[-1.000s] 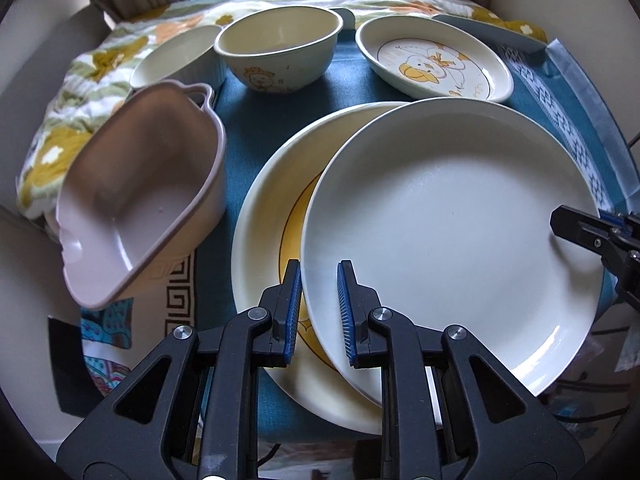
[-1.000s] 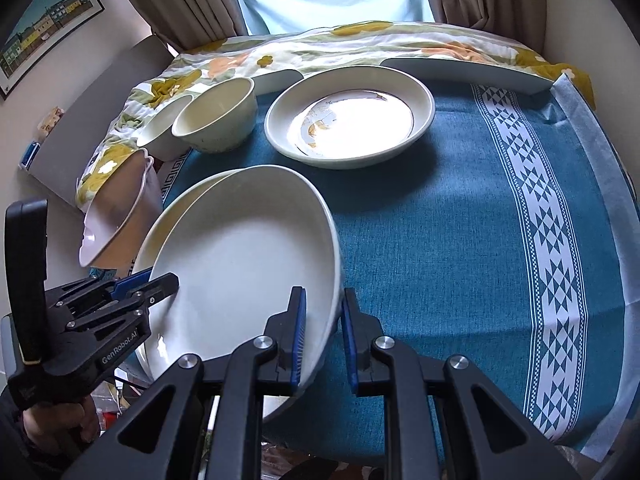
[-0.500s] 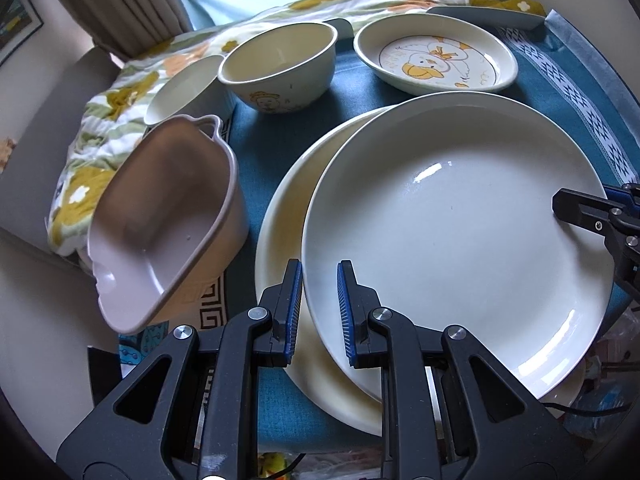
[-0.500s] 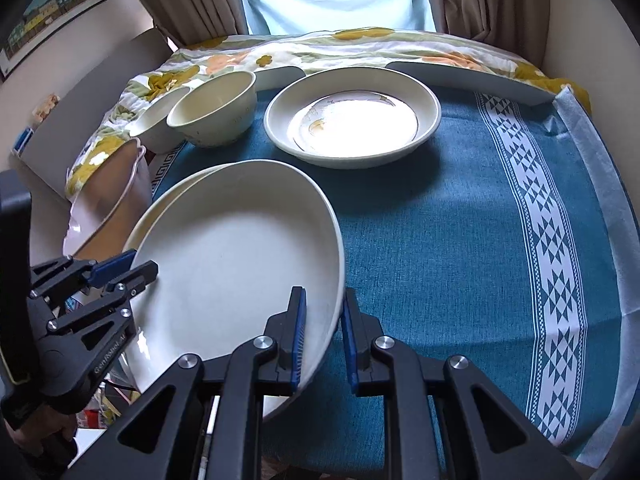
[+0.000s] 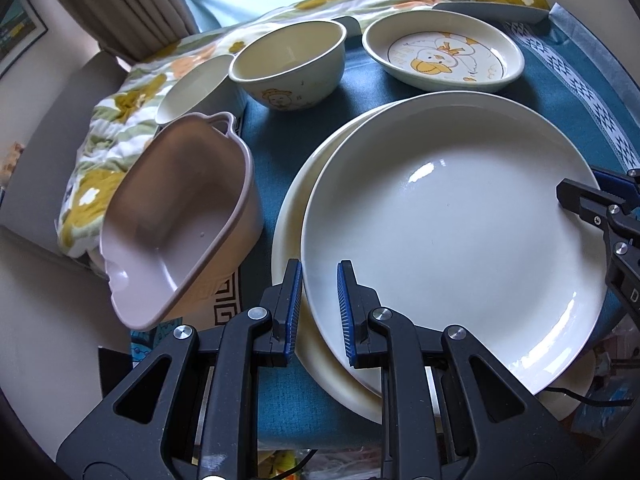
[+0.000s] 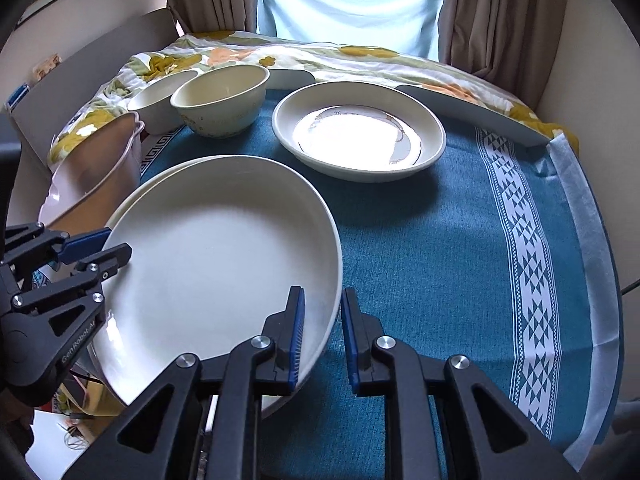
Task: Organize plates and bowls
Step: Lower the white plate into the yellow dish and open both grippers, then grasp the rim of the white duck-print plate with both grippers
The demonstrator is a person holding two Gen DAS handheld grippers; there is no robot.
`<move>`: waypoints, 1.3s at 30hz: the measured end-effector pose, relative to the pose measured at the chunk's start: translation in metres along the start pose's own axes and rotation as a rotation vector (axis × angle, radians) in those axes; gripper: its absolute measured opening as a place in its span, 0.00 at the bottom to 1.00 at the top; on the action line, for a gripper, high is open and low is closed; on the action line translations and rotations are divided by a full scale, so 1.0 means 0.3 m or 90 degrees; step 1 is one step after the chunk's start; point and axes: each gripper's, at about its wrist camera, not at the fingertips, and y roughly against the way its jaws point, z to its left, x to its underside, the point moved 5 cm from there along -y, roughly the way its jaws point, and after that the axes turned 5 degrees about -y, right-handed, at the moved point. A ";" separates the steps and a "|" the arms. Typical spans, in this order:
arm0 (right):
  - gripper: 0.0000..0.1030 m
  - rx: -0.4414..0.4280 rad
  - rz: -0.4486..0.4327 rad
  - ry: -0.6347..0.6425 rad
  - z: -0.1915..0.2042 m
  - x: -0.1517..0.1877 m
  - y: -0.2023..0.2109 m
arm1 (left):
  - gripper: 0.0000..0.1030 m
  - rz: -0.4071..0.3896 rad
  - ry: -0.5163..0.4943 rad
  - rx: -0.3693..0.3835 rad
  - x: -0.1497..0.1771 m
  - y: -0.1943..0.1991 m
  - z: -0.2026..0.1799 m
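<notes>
Both grippers now carry the white plate (image 5: 452,236) further over the cream plate (image 5: 292,216) beneath it, left gripper (image 5: 318,304) and right gripper (image 6: 322,332) each clamped on its rim, duck dish (image 5: 444,56) behind it.

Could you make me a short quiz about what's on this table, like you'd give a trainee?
1. True or false: both hand-held grippers, left and right, clamp the rim of the same white plate.
2. What lies directly under that plate? A) the duck dish B) another cream plate C) the pink tub
3. Fill in: the cream bowl stands on the ____ tablecloth.

Key: 1 true; 2 B; 3 blue.
</notes>
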 end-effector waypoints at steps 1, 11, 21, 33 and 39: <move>0.16 0.003 -0.001 0.003 0.002 -0.001 -0.001 | 0.15 0.000 0.001 0.002 0.000 0.001 0.002; 0.17 0.018 -0.006 0.014 0.019 0.002 -0.001 | 0.15 -0.004 -0.015 -0.021 0.009 0.014 -0.008; 0.17 0.026 -0.003 0.015 0.020 0.009 -0.005 | 0.15 -0.008 -0.008 -0.025 0.016 0.020 0.012; 0.17 -0.076 -0.061 -0.058 -0.096 -0.194 0.228 | 0.24 -0.110 0.118 0.140 -0.200 0.299 0.114; 0.91 -0.106 -0.096 -0.064 -0.252 -0.390 0.299 | 1.00 -0.173 0.198 0.234 -0.376 0.347 0.137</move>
